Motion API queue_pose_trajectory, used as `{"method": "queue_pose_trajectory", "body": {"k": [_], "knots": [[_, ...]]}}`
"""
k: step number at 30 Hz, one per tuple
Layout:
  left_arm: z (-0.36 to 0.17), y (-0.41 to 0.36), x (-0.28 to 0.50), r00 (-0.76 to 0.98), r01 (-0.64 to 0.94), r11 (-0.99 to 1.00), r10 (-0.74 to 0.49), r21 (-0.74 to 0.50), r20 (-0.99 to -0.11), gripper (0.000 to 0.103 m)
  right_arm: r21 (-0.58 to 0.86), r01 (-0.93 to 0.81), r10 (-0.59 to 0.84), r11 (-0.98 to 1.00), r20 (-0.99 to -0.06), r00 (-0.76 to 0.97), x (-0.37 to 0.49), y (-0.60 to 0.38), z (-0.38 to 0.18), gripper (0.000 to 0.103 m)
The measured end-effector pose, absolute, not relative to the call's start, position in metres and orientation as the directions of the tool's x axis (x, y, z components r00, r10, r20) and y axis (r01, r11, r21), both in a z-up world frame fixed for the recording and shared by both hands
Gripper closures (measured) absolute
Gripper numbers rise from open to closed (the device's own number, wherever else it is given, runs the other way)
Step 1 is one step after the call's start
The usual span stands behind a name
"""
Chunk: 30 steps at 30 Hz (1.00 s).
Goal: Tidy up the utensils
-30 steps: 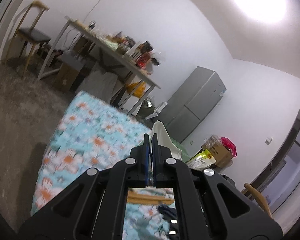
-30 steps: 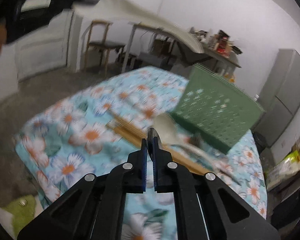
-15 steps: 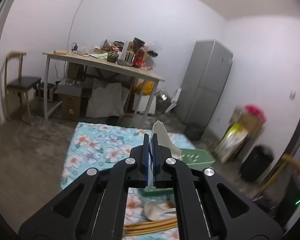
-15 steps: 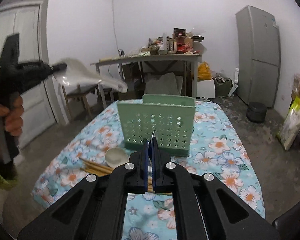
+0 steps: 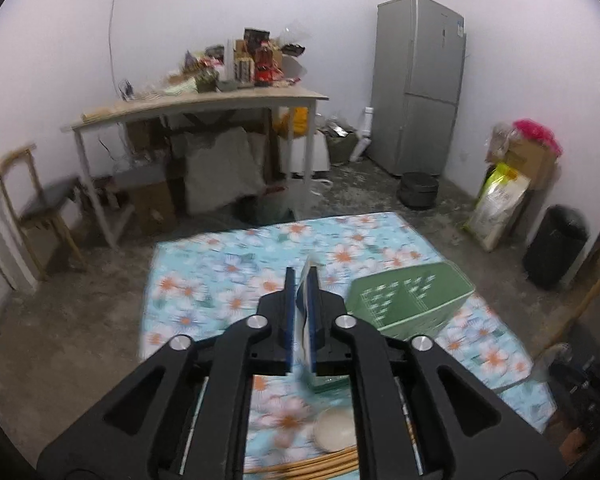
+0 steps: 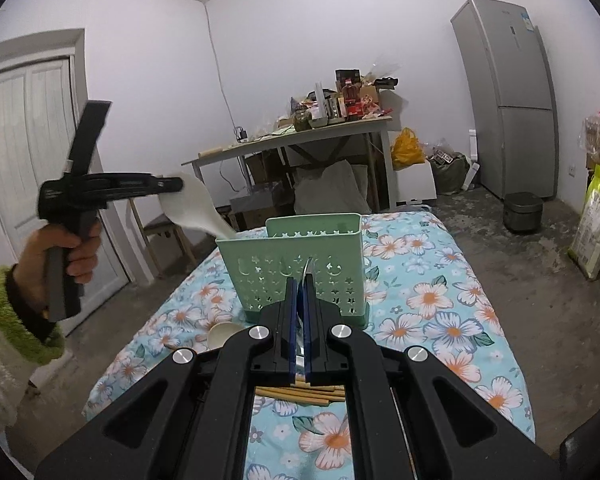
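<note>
My left claw [image 6: 176,185], jaws just easing apart, held the white spoon [image 6: 194,210] over the green holder [image 6: 292,248]; my right claw [image 6: 299,280] clenched a metal utensil [image 6: 306,268].

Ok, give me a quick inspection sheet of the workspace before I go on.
Surface: floral cloth, lying flat.
Job's things: green caddy upright; white spoon tip at its left rim; second spoon and chopsticks on the cloth.
Clutter: nothing seen.
Grippers: left gripper jaws have just been opening, white spoon between them; right gripper shut on a metal utensil.
Cables: one cable up the far wall.
Surroundings: cluttered table, fridge, door.
</note>
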<state>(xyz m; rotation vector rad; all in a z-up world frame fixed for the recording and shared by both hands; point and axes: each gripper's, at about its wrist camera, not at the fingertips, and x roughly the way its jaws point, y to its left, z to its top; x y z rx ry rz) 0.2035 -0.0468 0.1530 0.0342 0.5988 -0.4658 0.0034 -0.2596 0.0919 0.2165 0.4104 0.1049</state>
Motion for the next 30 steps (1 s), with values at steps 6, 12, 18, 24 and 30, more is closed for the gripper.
{"method": "queue_pose_trajectory", "body": {"k": [6, 12, 18, 24, 30], "knots": [[0.151, -0.046, 0.206, 0.725, 0.429, 0.873, -0.486, -0.232, -0.489, 0.065, 0.262, -0.059, 0.155, 0.963, -0.359, 0.92, 0.005, -0.276, 0.1, 0.1], [0.156, -0.035, 0.194, 0.762, 0.41, 0.879, -0.476, -0.243, -0.439, 0.047, 0.264, -0.106, 0.184, 0.959, -0.295, 0.938, 0.012, -0.282, 0.123, 0.1], [0.137, -0.012, 0.165, 0.823, 0.331, 0.922, -0.385, -0.199, -0.417, 0.022, 0.253, -0.201, 0.246, 0.946, -0.16, 0.956, 0.026, -0.282, 0.168, 0.1], [0.097, 0.006, 0.151, 0.79, 0.289, 0.932, -0.36, -0.217, -0.495, 0.02, 0.25, -0.271, 0.295, 0.929, -0.062, 0.953, 0.054, -0.287, 0.199, 0.1], [0.05, 0.027, 0.141, 0.722, 0.225, 0.923, -0.373, -0.313, -0.582, 0.02, 0.292, -0.284, 0.322, 0.913, -0.09, 0.943, 0.1, -0.291, 0.186, 0.1]]}}
